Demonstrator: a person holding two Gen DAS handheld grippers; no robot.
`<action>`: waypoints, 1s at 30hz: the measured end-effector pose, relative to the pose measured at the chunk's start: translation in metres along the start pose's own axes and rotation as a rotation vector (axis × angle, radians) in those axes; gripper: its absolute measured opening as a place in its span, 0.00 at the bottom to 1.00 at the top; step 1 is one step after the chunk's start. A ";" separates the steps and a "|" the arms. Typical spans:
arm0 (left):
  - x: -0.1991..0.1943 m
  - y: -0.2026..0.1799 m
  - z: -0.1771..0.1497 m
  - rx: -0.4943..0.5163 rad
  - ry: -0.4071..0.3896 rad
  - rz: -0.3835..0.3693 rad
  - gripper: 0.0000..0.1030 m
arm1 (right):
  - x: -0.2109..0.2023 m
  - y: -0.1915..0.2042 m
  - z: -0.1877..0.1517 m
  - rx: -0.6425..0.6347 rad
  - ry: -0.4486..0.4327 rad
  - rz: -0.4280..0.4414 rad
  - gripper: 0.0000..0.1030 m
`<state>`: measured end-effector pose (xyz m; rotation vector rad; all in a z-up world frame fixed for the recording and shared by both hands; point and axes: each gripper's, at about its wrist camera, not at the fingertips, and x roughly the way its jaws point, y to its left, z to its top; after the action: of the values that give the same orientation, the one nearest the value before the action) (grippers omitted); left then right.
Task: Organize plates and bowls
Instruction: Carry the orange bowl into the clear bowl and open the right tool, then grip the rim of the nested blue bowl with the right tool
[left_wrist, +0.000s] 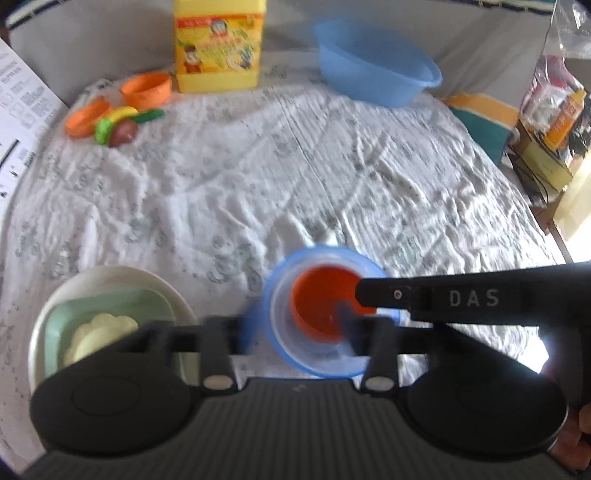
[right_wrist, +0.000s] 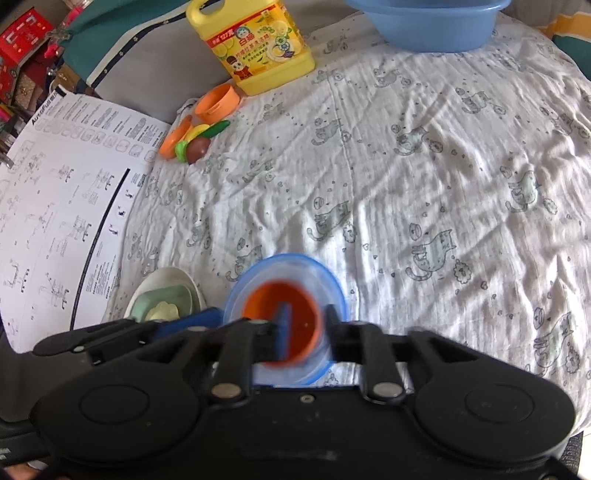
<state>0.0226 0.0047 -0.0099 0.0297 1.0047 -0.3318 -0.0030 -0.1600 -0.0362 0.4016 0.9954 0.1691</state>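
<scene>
Here, the orange bowl (right_wrist: 284, 321) sat nested in the blue-rimmed bowl (right_wrist: 332, 291); the right gripper (right_wrist: 306, 332) straddled both near walls, jaws parted, while the left gripper (left_wrist: 295, 332) hovered released.

daylight entered from the right, with glare at the left view's right edge. both fisheye views curved at the edges; near objects were motion-blurred.

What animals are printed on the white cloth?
Grey-green cartoon cats on the white cloth, clearest in the right wrist view.
</scene>
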 end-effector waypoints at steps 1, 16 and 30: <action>-0.004 0.000 0.000 0.008 -0.021 0.017 0.61 | -0.002 0.001 0.000 0.002 -0.007 0.003 0.38; -0.036 0.017 -0.011 -0.016 -0.135 0.048 1.00 | -0.038 -0.004 -0.003 0.006 -0.130 -0.058 1.00; -0.035 0.030 -0.037 -0.059 -0.129 0.049 1.00 | -0.043 -0.010 -0.035 -0.042 -0.199 -0.146 1.00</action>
<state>-0.0163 0.0486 -0.0041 -0.0203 0.8839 -0.2561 -0.0561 -0.1745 -0.0234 0.2993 0.8197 0.0171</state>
